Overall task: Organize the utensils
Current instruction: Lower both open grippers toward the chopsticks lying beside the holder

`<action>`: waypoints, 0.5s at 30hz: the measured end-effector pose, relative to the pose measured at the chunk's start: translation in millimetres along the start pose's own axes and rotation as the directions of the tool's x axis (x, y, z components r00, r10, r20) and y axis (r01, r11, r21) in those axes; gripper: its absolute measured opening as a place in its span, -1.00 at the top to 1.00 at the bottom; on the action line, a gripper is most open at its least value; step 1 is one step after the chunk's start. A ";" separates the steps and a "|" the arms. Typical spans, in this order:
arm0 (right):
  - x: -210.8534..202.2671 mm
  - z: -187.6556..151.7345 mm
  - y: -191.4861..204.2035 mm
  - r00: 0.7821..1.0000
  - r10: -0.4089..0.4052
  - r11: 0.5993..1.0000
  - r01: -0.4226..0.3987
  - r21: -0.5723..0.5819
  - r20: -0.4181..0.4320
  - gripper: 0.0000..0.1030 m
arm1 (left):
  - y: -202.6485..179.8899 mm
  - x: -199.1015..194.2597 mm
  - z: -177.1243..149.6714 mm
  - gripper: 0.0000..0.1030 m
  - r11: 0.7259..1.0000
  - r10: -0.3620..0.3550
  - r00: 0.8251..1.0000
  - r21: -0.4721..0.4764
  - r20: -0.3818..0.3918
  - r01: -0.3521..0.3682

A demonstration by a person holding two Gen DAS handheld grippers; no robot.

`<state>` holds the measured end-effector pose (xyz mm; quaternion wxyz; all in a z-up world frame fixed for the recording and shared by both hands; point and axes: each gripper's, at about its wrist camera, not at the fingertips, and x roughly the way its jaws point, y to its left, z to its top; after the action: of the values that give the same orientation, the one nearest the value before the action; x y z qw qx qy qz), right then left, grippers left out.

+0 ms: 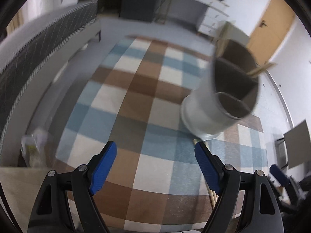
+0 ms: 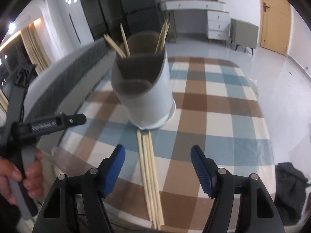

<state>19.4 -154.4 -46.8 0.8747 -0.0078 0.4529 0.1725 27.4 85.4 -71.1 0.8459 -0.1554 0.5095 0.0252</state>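
A white utensil holder (image 2: pixel 144 89) with a dark inside stands on the checked tablecloth, several wooden chopsticks (image 2: pixel 162 36) sticking out of its top. More chopsticks (image 2: pixel 148 172) lie flat in a bundle on the cloth in front of it. My right gripper (image 2: pixel 157 168) is open above that bundle, and its blue pads do not touch the sticks. In the left wrist view the holder (image 1: pixel 217 104) is at the right, blurred. My left gripper (image 1: pixel 155 167) is open over bare cloth, and the lying chopsticks (image 1: pixel 211 194) show beside its right finger.
The checked cloth (image 2: pixel 223 116) covers a round table whose edge runs near the bottom of both views. A grey sofa (image 1: pixel 38 54) stands to the left. A person's hand (image 2: pixel 21 176) holds the left gripper's handle at the lower left. A dark bag (image 2: pixel 289 186) lies on the floor at the right.
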 end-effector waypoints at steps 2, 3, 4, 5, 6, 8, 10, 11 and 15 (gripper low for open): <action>14.4 4.8 1.8 0.999 0.003 1.000 -0.003 -0.006 -0.040 -0.17 | 6.2 10.8 2.1 -0.53 0.999 -0.001 0.999 -0.036 -0.047 0.000; 23.2 7.3 2.2 0.998 0.006 1.000 -0.007 -0.009 -0.064 -0.14 | 9.3 14.6 3.2 -0.53 0.998 -0.002 0.998 -0.055 -0.062 -0.002; 30.5 9.4 3.4 0.997 0.007 1.000 -0.008 -0.014 -0.082 -0.12 | 10.6 15.7 3.6 -0.53 0.998 -0.001 0.998 -0.068 -0.070 -0.004; 39.8 11.7 4.9 0.994 0.007 1.000 -0.009 -0.024 -0.105 -0.04 | 11.9 17.0 4.6 -0.53 0.997 0.003 0.997 -0.077 -0.081 -0.009; 50.2 14.3 6.9 0.991 0.006 0.999 -0.012 -0.042 -0.131 0.10 | 13.0 17.3 5.0 -0.53 0.996 0.008 0.996 -0.083 -0.094 -0.016; 71.0 18.6 10.3 0.984 -0.004 0.997 -0.010 -0.077 -0.179 0.27 | 15.4 15.0 5.2 -0.53 0.995 -0.005 0.996 -0.096 -0.092 -0.003; 87.3 20.5 11.8 0.977 -0.005 0.995 -0.016 -0.094 -0.214 0.44 | 17.6 15.0 5.3 -0.53 0.995 0.004 0.995 -0.099 -0.096 -0.014; 91.8 19.6 12.0 0.975 -0.003 0.995 -0.020 -0.099 -0.222 0.48 | 19.4 15.8 5.0 -0.53 0.994 0.005 0.995 -0.107 -0.099 -0.016; 104.9 12.3 14.6 0.967 -0.030 0.990 -0.006 -0.140 -0.253 0.51 | 27.3 24.3 6.6 -0.53 0.989 0.000 0.991 -0.149 -0.133 -0.020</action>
<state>80.2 -107.8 -120.9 0.8078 -0.0938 0.5480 0.1960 39.2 110.5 -95.9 0.7961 -0.2172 0.5620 0.0571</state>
